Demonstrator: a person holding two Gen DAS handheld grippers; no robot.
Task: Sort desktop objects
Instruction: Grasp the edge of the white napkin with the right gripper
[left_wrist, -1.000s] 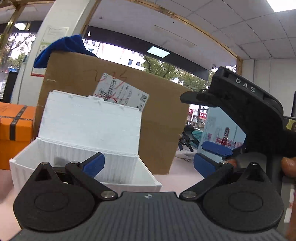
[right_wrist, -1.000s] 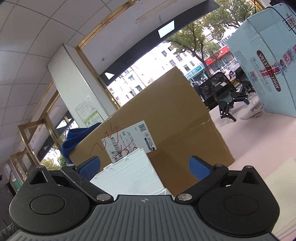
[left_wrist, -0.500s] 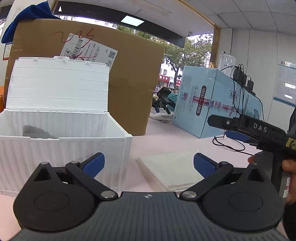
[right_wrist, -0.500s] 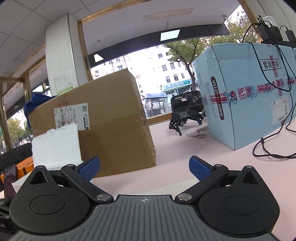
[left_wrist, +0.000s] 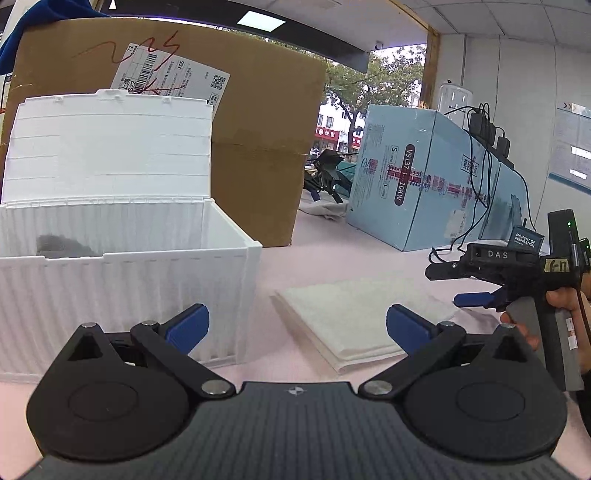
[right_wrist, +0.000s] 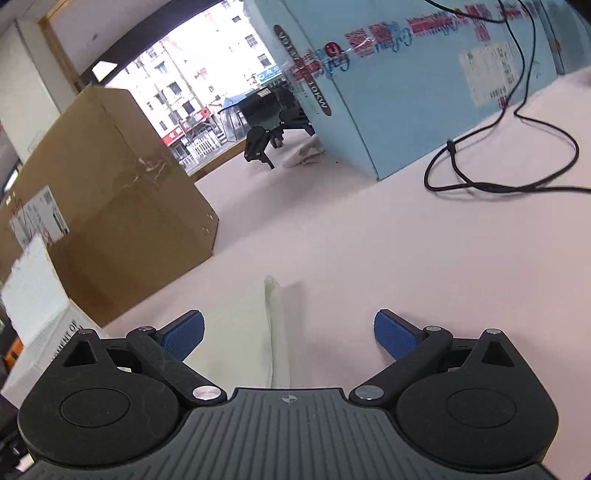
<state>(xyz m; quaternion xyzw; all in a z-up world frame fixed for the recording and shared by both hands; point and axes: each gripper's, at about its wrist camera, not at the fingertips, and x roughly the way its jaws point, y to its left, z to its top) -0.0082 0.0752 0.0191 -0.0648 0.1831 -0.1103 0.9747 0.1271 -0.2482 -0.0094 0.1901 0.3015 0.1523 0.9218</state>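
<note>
On the pink bench (left_wrist: 325, 251) stand one white ribbed box (left_wrist: 122, 295) with its lid raised, one folded white cloth (left_wrist: 362, 317) just beside it, one brown carton (left_wrist: 258, 147) and one light-blue carton (left_wrist: 417, 184). The left tongs (left_wrist: 295, 326) are spread wide and empty, level, facing box and cloth. The right tongs (right_wrist: 288, 334), held in a hand (left_wrist: 565, 299), are spread wide and empty above the cloth's edge. The body of the right tongs reads "DAS".
</note>
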